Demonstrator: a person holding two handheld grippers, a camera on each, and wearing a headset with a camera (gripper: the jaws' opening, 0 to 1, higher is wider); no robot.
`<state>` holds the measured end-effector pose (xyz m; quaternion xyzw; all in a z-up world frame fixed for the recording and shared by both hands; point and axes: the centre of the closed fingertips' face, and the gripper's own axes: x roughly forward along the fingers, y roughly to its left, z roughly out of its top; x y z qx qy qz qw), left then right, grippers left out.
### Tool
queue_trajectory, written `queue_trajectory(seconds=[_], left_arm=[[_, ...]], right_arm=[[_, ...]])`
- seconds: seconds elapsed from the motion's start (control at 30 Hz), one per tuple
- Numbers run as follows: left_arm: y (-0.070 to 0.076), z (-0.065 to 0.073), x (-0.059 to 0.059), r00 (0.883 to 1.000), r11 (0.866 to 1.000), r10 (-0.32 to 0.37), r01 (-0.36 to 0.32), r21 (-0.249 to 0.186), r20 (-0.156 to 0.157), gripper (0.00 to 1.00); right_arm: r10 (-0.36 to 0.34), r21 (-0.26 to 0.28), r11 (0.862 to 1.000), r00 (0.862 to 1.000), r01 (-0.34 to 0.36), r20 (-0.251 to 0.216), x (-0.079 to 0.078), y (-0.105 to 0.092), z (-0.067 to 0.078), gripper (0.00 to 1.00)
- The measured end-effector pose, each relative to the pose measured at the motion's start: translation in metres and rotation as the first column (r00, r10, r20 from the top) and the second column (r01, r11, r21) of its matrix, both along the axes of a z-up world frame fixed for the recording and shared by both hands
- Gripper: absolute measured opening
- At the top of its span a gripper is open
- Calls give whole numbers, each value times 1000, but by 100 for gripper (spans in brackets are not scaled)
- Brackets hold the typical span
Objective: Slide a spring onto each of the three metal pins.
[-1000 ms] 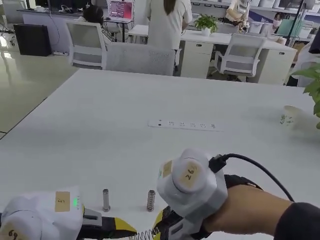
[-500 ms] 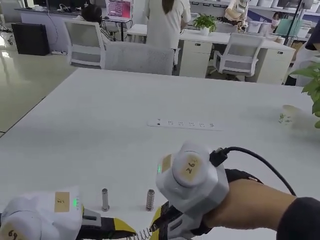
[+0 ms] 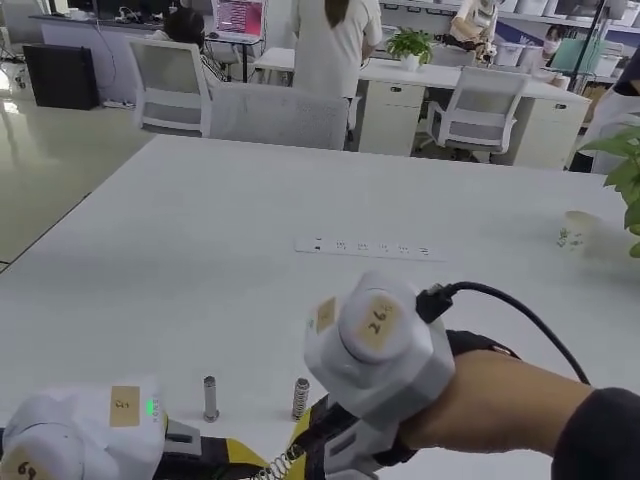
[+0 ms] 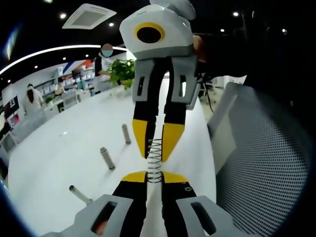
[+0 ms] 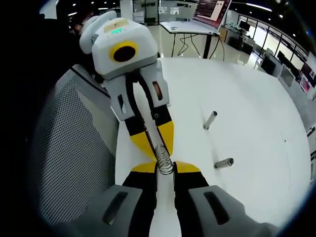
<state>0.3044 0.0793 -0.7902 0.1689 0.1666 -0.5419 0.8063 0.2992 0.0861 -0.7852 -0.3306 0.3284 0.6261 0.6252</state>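
Note:
A small coil spring [image 3: 277, 462] hangs just above the near table edge, spanning my two grippers. My left gripper [image 3: 255, 466] is shut on one end of the spring [image 4: 154, 160]. My right gripper [image 3: 298, 440] faces it, shut on the other end [image 5: 163, 157]. In the left gripper view my own yellow tips [image 4: 154, 177] meet the right gripper [image 4: 154, 143] nose to nose. Behind them stands a bare metal pin [image 3: 210, 397], and to its right a pin wearing a spring [image 3: 301, 397]. The left gripper view shows a third pin [image 4: 127, 133] farther along the row.
A white power strip [image 3: 365, 248] lies mid-table. A paper cup [image 3: 578, 230] and plant leaves [image 3: 625, 170] sit at the right edge. Office chairs [image 3: 172, 85] and a standing person [image 3: 335, 45] are beyond the far edge. A mesh chair [image 4: 266, 163] is close behind the grippers.
My right gripper has edged slightly left toward the left gripper, and the spring between them now sits lower and more tilted. The pins have not moved.

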Motion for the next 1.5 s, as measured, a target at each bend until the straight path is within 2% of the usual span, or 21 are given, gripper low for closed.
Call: queue_trajectory(seconds=[0.1, 0.27, 0.5, 0.6, 1.0, 1.27, 1.5], left_arm=[[0, 1, 0, 1000, 1000, 3, -3, -6, -1, 2], [-1, 2, 0, 1000, 1000, 7, -7, -23, -4, 2], [-1, 2, -1, 1000, 1000, 8, -8, -19, -4, 2], [-3, 5, -1, 1000, 999, 12, -12, -42, -10, 2], [-1, 5, 3, 999, 997, 39, -40, -69, -20, 3], [-1, 7, 4, 999, 996, 45, -46, -74, -16, 3], [1, 5, 4, 998, 995, 57, -59, -75, -28, 6]], right_arm=[[5, 5, 1000, 1000, -5, -1, -1, 2, 2, 9], [3, 42, 999, 1000, -2, -19, -3, 9, 10, 9], [12, 27, 1000, 1000, -12, -14, -5, 9, 8, 8], [15, 26, 1000, 1000, -15, -17, -6, 10, 7, 8], [20, 11, 1000, 1000, -20, -4, -2, 14, 9, 8], [35, 3, 999, 999, -35, -2, -1, 19, 13, 8], [48, -12, 999, 999, -48, 9, 1, 20, 14, 8]])
